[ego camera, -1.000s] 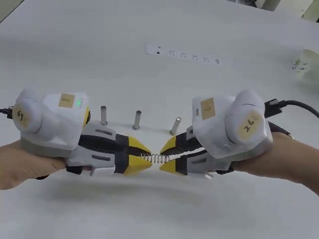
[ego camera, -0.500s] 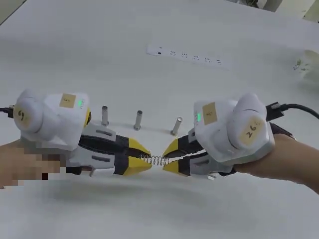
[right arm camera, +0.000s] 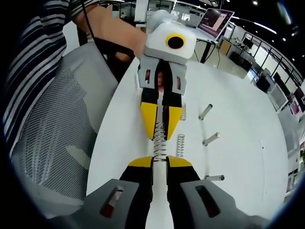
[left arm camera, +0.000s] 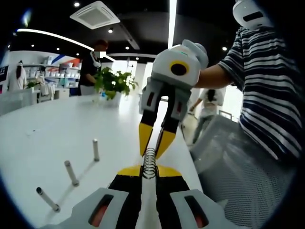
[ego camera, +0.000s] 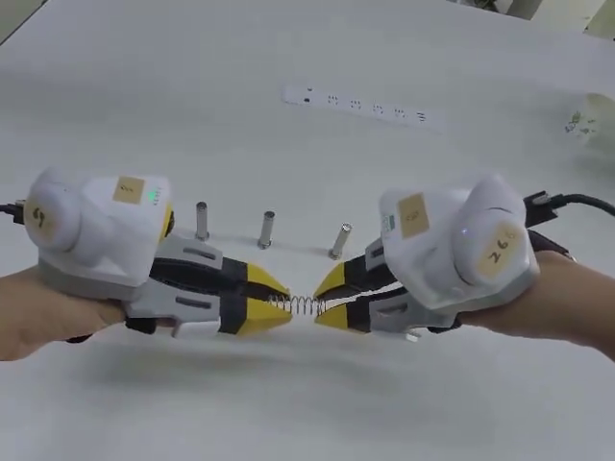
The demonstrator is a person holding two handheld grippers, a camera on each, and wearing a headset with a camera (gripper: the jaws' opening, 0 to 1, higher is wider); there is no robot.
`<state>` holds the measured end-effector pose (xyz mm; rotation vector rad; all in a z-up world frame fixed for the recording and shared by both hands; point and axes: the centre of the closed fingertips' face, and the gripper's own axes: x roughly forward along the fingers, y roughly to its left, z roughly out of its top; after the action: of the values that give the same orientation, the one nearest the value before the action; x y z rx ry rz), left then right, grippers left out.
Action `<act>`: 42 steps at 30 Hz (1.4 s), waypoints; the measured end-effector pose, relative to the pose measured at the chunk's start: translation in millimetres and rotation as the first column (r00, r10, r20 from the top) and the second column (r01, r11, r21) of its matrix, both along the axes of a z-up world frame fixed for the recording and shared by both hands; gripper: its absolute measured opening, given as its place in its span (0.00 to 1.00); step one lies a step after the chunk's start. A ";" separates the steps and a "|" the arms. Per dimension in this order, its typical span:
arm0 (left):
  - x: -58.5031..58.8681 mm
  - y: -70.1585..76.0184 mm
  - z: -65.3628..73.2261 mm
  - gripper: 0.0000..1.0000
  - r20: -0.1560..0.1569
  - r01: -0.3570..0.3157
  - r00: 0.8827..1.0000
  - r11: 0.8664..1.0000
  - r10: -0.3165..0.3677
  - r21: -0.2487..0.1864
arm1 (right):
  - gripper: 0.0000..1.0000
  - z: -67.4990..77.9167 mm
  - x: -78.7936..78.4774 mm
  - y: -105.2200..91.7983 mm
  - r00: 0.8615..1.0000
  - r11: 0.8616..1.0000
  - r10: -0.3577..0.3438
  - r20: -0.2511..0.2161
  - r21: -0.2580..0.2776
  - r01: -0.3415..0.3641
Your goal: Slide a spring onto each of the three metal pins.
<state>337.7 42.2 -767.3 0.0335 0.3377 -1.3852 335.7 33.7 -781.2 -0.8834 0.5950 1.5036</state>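
Spring [ego camera: 303, 306] is pinched at its ends by left gripper [ego camera: 281, 305] and right gripper [ego camera: 325, 309]; free one end, then line it up with a pin [ego camera: 340, 242]

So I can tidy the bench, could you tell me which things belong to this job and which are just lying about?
Job: spring between left gripper and right gripper; three pins; spare springs.
Lying about: power strip.
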 end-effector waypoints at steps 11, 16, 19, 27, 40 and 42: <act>2.5 2.9 -0.7 0.02 0.006 -0.008 1.000 1.000 0.008 0.004 | 0.07 12.4 1.6 4.5 1.000 0.999 0.005 -0.014 0.043 -0.004; 2.6 4.1 -3.2 0.02 0.008 -0.010 1.000 1.000 0.010 0.015 | 0.07 17.8 1.0 8.2 1.000 0.998 0.004 -0.025 0.069 -0.003; 1.7 3.9 -5.8 0.02 0.014 -0.007 1.000 1.000 0.007 0.028 | 0.07 22.9 0.1 12.2 0.999 0.995 -0.002 -0.043 0.099 0.006; 0.5 3.0 -8.1 0.02 0.016 -0.005 1.000 0.999 0.005 0.035 | 0.07 27.8 -1.2 16.8 0.999 0.992 -0.005 -0.054 0.123 0.011; 0.7 -2.1 -7.4 0.02 0.023 -0.008 1.000 1.000 0.007 0.029 | 0.07 43.7 -7.1 38.0 0.999 0.980 0.015 -0.039 0.200 -0.007; 1.6 -1.7 -6.7 0.02 0.022 -0.012 1.000 1.000 0.011 0.026 | 0.07 44.4 -7.1 39.4 0.999 0.978 0.015 -0.036 0.209 -0.007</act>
<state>339.3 40.5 -774.0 0.0677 0.3371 -1.3682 328.6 73.1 -736.9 -0.6985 0.4499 1.5643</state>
